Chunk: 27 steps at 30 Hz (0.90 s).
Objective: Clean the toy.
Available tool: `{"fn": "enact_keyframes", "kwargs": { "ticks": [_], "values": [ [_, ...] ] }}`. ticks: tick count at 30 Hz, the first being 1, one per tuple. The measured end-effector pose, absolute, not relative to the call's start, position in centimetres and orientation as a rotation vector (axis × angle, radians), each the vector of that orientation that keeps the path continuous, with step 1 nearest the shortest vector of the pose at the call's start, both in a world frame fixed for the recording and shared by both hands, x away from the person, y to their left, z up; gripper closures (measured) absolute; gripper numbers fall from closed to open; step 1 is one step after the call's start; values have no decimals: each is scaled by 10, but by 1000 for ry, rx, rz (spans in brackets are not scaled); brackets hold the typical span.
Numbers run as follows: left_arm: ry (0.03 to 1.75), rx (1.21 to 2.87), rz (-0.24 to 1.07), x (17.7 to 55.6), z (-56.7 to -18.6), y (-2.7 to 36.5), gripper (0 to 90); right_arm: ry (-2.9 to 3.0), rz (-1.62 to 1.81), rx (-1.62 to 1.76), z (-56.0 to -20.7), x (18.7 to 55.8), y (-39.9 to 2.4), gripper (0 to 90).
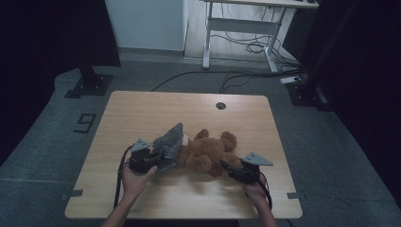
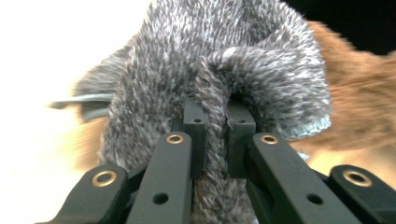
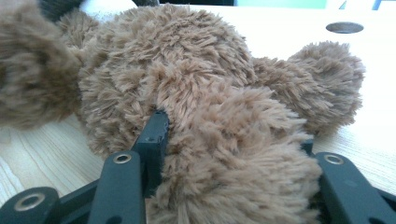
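Note:
A brown teddy bear lies on the wooden table near its middle. A grey knitted garment covers the bear's left end. My left gripper is shut on a fold of that grey knit, which bunches up between the jaws. My right gripper is shut on a brown furry limb of the bear, the fur bulging between the two black jaws. In the right gripper view the bear's body fills the space ahead, with another limb at the right.
A round cable hole sits in the table near its far edge. Beyond the table stand a white desk frame with cables on the floor and a dark stand base at the left.

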<state>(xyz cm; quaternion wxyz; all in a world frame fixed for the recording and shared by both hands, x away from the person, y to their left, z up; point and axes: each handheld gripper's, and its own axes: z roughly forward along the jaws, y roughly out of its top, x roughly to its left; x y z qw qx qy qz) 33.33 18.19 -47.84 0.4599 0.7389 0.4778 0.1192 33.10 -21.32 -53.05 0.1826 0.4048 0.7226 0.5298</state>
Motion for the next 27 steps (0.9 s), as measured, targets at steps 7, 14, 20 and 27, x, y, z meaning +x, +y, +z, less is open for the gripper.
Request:
{"fn": "enact_keyframes", "kwargs": {
  "ticks": [7, 14, 20, 27],
  "values": [
    [1124, 1790, 301, 333, -453, 174, 818, 2034, 1502, 1136, -531, 332, -214, 494],
    [959, 1852, 262, 346, -423, 91, 815, 2032, 1504, 1130, -531, 331, -213, 494],
    [857, 1978, 189, 354, -431, 7, 810, 2033, 1501, 1128, -531, 331, -214, 494],
    [852, 2059, 165, 353, -471, -15, 811, 2049, 1474, 1109, -531, 329, -214, 494]
  ]
}}
